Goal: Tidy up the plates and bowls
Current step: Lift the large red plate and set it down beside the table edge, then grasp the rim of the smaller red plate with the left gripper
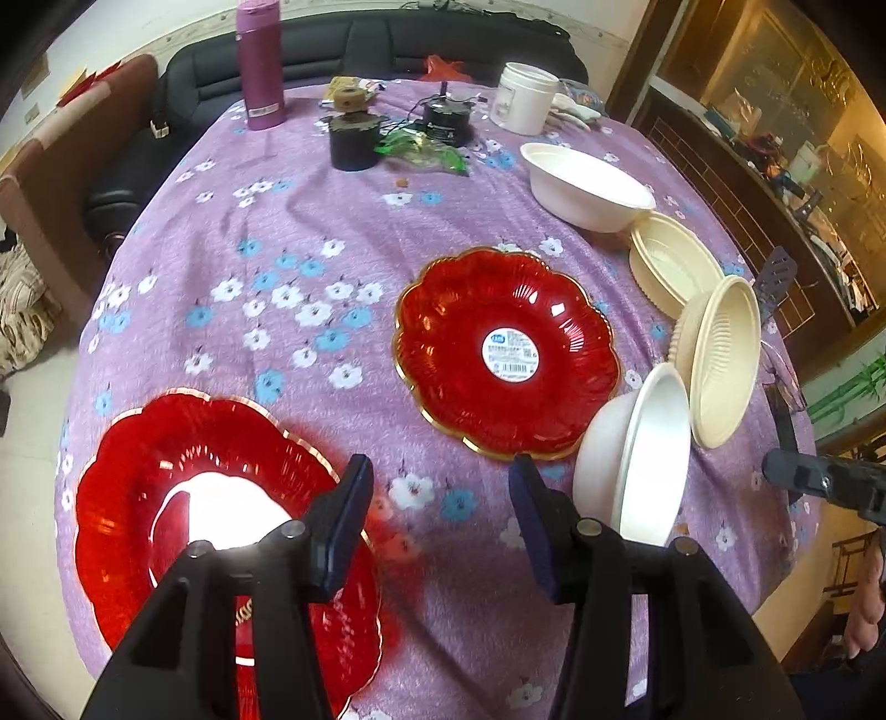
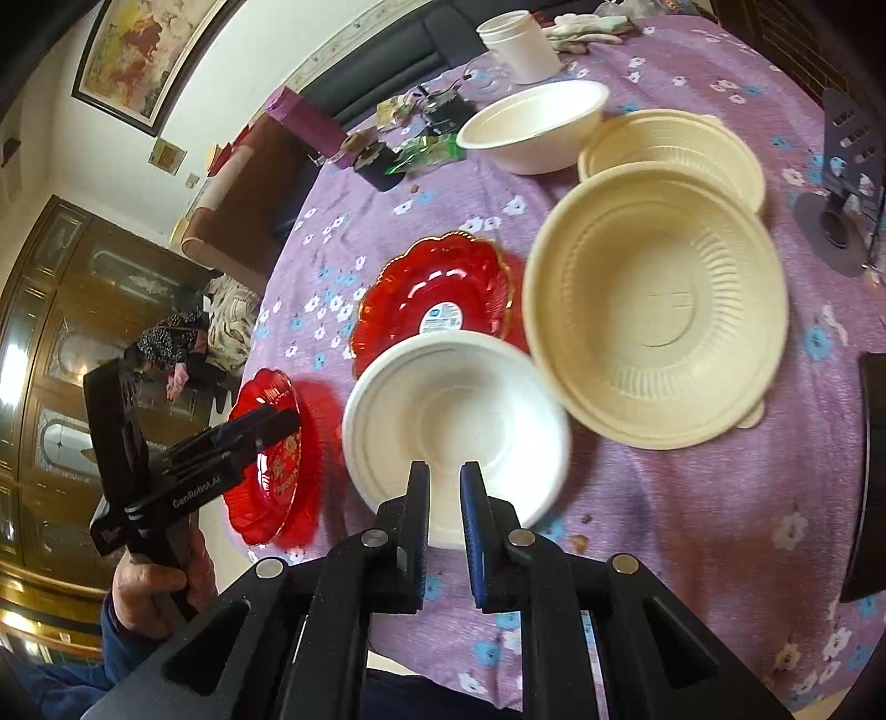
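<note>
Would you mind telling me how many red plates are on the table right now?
2. One red plate with a white sticker lies mid-table beside the bowls; the other red plate lies at the near left edge, partly behind the left gripper fingers. None looks hidden.

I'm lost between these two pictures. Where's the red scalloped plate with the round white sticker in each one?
Left wrist view: the red scalloped plate with the white sticker lies right of centre, flat on the purple flowered tablecloth.
Right wrist view: the same plate sits just left of centre, its near edge hidden behind a white foam bowl.
Shared landmark: the white plastic jar at the table's far side.
</note>
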